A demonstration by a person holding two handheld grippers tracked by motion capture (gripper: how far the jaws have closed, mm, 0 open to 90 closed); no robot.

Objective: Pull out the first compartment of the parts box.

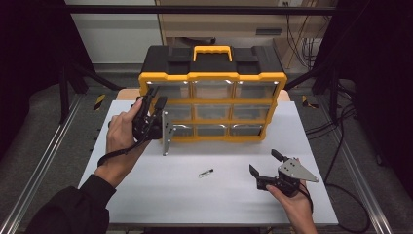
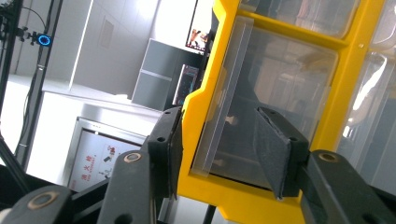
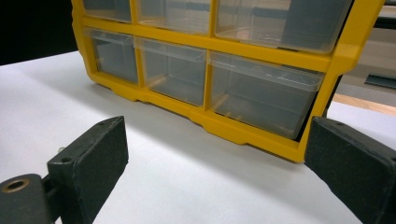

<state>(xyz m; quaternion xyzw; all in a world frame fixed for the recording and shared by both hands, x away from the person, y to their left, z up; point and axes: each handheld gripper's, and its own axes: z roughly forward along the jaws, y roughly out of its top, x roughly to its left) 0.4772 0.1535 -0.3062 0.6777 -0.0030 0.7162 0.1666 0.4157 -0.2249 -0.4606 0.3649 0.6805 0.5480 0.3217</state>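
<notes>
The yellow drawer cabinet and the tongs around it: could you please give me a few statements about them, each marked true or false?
1. The left tongs straddle the yellow frame at the cabinet's left edge. True.
2. The right tongs grip a drawer. False: they hang open above the white table, apart from the cabinet.
3. A small dark item lies on the table between the hands. True.
4. The cabinet's handle is black. False: it is yellow.
5. The lower right drawer looks clear. True.
</notes>
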